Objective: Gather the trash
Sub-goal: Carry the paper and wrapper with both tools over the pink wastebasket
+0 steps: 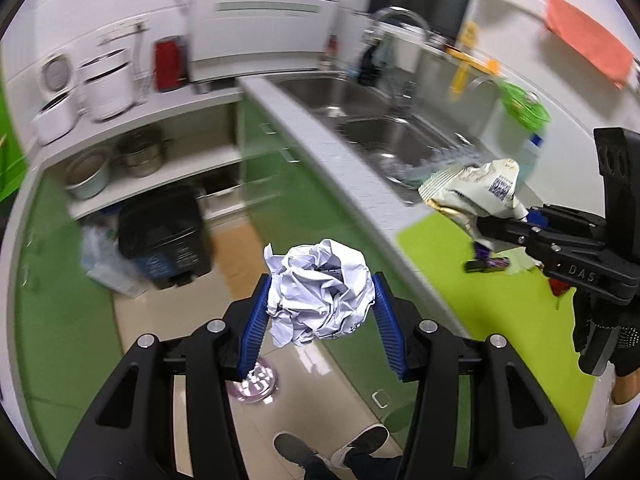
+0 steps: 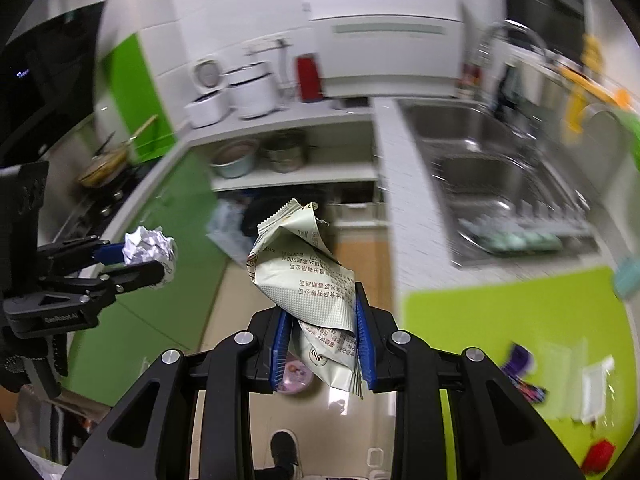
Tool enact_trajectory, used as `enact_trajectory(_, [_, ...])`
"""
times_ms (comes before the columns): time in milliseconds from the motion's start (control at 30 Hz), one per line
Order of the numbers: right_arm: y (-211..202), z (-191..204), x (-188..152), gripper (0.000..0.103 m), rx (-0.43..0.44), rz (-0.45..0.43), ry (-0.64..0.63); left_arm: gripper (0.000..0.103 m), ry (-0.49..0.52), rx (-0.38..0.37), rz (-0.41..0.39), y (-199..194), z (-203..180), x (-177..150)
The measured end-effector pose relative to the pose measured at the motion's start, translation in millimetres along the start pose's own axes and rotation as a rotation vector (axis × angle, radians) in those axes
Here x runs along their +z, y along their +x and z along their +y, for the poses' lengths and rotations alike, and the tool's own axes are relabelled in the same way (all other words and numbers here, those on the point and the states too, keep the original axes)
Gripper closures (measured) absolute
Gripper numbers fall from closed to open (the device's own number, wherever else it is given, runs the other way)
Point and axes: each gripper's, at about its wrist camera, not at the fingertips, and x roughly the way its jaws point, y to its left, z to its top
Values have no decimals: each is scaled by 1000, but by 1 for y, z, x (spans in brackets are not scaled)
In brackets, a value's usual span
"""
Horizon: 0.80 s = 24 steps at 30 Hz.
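My left gripper is shut on a crumpled white paper ball, held in the air over the kitchen floor. The right wrist view shows the same paper ball at the far left, in the left gripper. My right gripper is shut on a crumpled pale snack wrapper with printed text. In the left wrist view that wrapper hangs at the right, pinched by the right gripper. A black trash bin stands on the floor under the shelves, ahead and to the left.
A white counter edge runs past a steel sink. A lime-green mat on the counter holds a purple wrapper, clear wrappers and a red scrap. A person's shoes show below. Pots sit on shelves.
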Motion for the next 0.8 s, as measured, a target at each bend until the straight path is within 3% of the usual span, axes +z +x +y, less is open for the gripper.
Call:
enact_trajectory(267, [45,56,9,75,100,55,-76,53,-105,71,14,-16,62,-34])
enact_trajectory(467, [94,83,1,75,139,129,-140,53,-158,100,40,0,91,-59])
enact_trajectory(600, [138,93,-16,75,141,167,-174,53,-196,105,71,34,114,-84])
enact_trajectory(800, [223,86,-63,75,130,218,-189,53,-241,101,133,125,148,-137])
